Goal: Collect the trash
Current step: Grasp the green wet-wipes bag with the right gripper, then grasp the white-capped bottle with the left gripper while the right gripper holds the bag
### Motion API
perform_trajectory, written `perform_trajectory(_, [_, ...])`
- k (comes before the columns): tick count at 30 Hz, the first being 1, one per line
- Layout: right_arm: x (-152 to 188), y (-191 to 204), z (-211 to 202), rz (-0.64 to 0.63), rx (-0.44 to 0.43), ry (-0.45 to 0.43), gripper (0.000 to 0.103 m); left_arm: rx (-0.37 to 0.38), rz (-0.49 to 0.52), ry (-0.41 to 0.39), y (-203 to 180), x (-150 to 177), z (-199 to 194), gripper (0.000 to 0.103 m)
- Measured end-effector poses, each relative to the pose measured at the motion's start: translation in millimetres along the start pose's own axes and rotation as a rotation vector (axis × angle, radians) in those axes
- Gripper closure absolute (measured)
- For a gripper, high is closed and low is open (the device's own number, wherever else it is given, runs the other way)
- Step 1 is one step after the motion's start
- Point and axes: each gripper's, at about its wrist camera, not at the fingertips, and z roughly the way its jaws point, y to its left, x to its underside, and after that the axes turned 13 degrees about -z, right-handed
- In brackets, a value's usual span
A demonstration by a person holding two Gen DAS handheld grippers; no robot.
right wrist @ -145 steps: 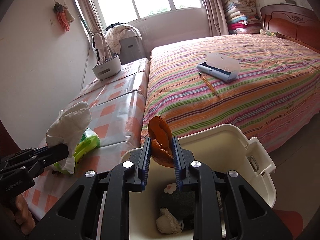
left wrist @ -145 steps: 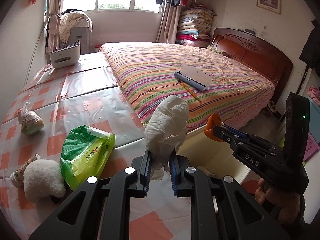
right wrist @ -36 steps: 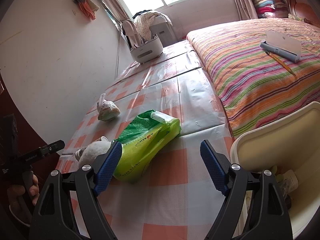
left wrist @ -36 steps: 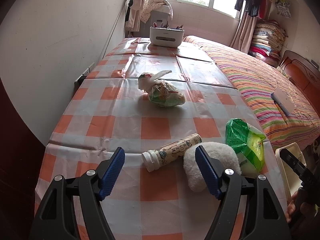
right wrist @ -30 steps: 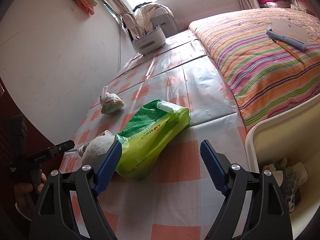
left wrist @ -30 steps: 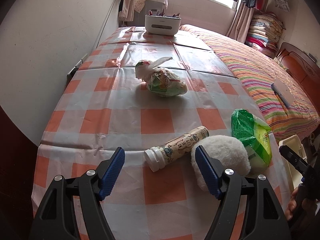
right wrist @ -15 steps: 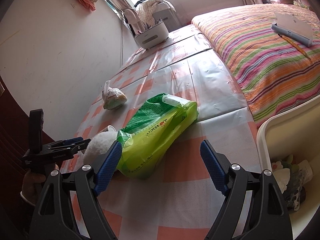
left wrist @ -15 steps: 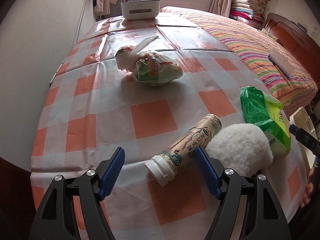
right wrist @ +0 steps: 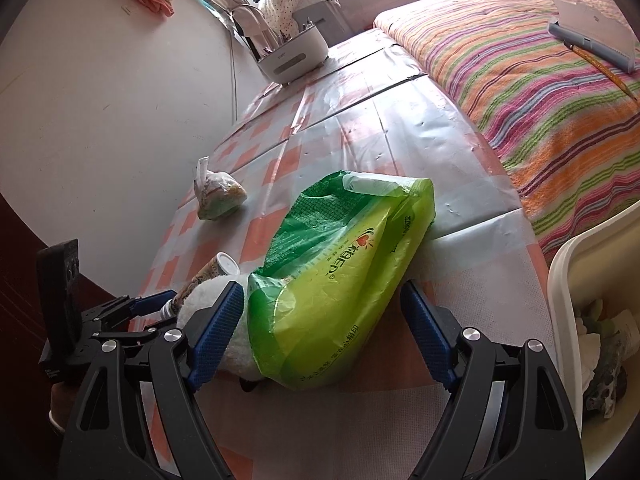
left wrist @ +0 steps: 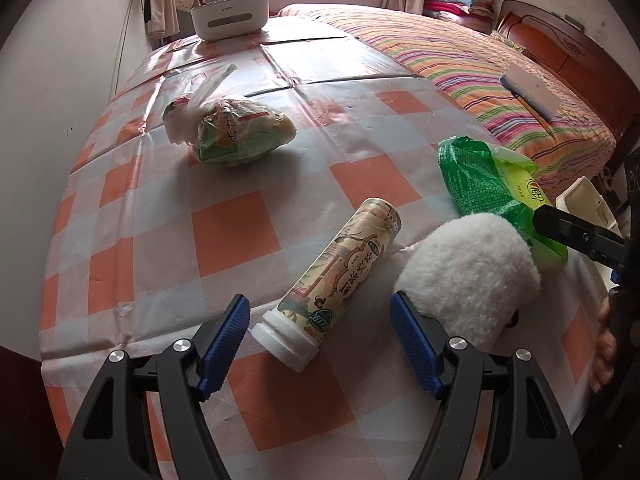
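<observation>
Left wrist view has the left gripper spread wide and holding nothing, low over the checked tablecloth, with the capped end of a paper-labelled tube bottle lying between its blue pads; the bottle lies on its side, pointing toward 1 o'clock, and a white fluffy ball sits just beside it at 3 o'clock, touching or nearly touching the right pad; a knotted plastic bag of wrappers lies well apart at 11 o'clock; right wrist view shows the right gripper likewise spread and empty, straddling the near end of a green plastic bag, with the cream bin at 3 o'clock already holding some scraps; my judgement is that both hands are in the reach-and-grasp step of another pickup round, with several pieces of trash left on the table; next the left calls for a slight advance so the pads bracket the bottle's body rather than its cap, then a squeeze across its width; the round, smooth tube could roll or squirt out, and the fluffy ball may get caught; the right needs to close on a bunched fold of the slack bag before lifting toward the bin
</observation>
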Motion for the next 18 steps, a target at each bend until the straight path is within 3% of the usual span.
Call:
perform_trajectory(2, [-0.9, -1.9, 3.1, 0.010, -0.006, 0.012, 0.025, 0.019, 0.022, 0.012, -7.6, 2.8, -0.5, 0.033])
perform_trajectory(7, [-1.8, -3.5, 7.1, 0.011, -0.022, 0.025, 0.045, 0.052, 0.052, 0.041, -18.2, 9.9, 1.0, 0.033])
perform_trajectory(12, [-2.4, -2.2, 7.1, -0.002, -0.027, 0.021, 0.058, 0.094, -0.023, 0.041, -9.7, 5.4, -0.4, 0.033])
perform_trajectory(18, [-2.3, -0.5, 6.5, -0.008, -0.040, 0.012, 0.067, 0.105, -0.120, 0.028, 4.9, -3.7, 0.5, 0.033])
